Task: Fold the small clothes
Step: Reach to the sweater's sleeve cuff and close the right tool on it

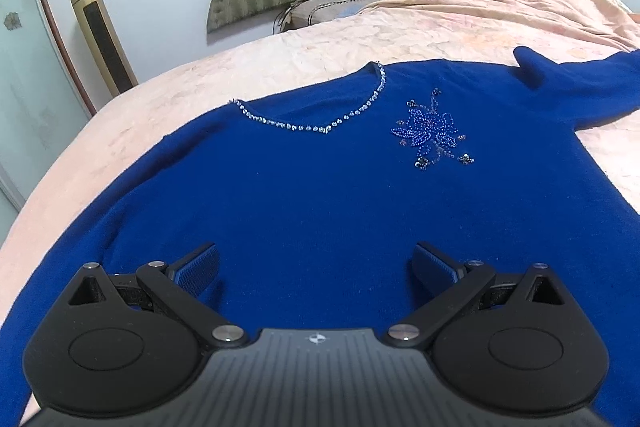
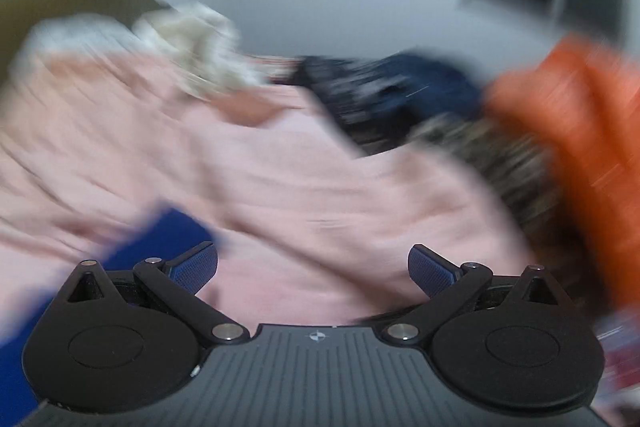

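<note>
Royal-blue knitted sweater with a beaded neckline [image 1: 320,195] is seen spread flat, front up, on the pale pink bedspread [image 1: 360,39], filling the middle and lower part of the left wrist frame. Its long axis is laid from the hem, at the bottom of the frame beneath the camera, toward the neckline [image 1: 316,125] above centre; the beaded flower motif [image 1: 434,133] is placed right of centre, and one sleeve [image 1: 580,83] is stretched out to the upper right edge.

The left gripper [image 1: 316,267] is held directly over the lower body of the sweater, its jaws spread wide with nothing between them; whether the blue pads [image 1: 198,265] touch the knit cannot be told.

The right wrist view is heavily blurred. The right gripper [image 2: 314,265] is likewise shown with jaws wide apart and empty, over pink bedspread, and only a strip of the sweater [image 2: 160,239] is caught at the lower left of that frame. A pile of dark and orange clothes [image 2: 560,131] is seen at the right.

The left gripper is therefore judged the nearer one, already over the garment near its hem, while the right is placed beside the cloth, off its edge. No fold is visible yet, so the task is judged barely begun; the outstretched sleeve is judged a likely first part to be brought inward across the body.
</note>
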Motion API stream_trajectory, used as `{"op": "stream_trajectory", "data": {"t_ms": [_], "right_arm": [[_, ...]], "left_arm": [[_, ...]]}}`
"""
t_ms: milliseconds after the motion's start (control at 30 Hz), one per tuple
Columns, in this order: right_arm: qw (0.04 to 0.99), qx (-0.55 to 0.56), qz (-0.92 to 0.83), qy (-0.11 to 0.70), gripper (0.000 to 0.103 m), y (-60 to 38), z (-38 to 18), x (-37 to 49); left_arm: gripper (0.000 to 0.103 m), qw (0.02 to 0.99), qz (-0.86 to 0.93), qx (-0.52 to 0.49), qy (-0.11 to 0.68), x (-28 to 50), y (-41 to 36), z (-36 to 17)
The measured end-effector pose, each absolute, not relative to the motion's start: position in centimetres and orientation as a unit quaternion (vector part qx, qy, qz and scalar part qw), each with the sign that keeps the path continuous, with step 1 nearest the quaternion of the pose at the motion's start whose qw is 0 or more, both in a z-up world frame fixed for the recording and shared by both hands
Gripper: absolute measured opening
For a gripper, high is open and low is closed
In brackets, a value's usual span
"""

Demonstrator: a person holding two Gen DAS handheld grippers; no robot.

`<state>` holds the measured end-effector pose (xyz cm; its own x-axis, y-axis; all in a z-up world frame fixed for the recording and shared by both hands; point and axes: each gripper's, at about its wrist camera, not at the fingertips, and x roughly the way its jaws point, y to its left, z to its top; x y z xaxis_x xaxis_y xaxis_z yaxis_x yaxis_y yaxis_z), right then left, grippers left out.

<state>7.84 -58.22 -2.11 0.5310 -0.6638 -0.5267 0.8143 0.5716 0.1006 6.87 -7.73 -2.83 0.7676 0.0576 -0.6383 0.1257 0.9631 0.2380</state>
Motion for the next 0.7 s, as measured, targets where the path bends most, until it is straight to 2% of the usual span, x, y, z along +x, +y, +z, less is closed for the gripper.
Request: {"op": "stream_trajectory", "data": {"t_ms": [100,167,200,367,500,533,633,700], "right_arm": [[0.874,0.308,-0.319,0.200,0.098,-60.0,-3.0,7.3],[0.865,0.361,-0.283,0.205,0.087,-60.7,-4.0,8.1],[0.862,0.382,-0.267,0.201,0.085,-61.0,-4.6,8.4],[0.848,0.432,-0.237,0.194,0.062,-61.9,-6.3,10.4],[0.837,0.466,-0.220,0.182,0.052,-63.1,-6.5,12.1],[0.835,0.473,-0.214,0.183,0.045,-63.3,-6.7,12.5],[0.831,0.473,-0.228,0.185,0.010,-63.3,-6.6,13.2],[0.836,0.459,-0.241,0.180,0.010,-62.9,-6.1,12.9]], "left_arm": [[0.103,0.932,-0.017,0.138,0.336,6.8,-7.8,-2.6],[0.103,0.932,-0.015,0.141,0.334,6.9,-7.9,-2.4],[0.103,0.932,-0.015,0.142,0.333,7.0,-7.9,-2.4],[0.103,0.930,-0.013,0.147,0.337,7.2,-8.0,-2.5],[0.103,0.929,-0.010,0.147,0.340,7.3,-7.9,-2.6],[0.103,0.928,-0.009,0.145,0.342,7.4,-7.8,-2.6],[0.103,0.928,-0.004,0.141,0.345,7.5,-7.4,-2.5],[0.103,0.929,0.001,0.139,0.342,7.4,-7.1,-2.3]]}}
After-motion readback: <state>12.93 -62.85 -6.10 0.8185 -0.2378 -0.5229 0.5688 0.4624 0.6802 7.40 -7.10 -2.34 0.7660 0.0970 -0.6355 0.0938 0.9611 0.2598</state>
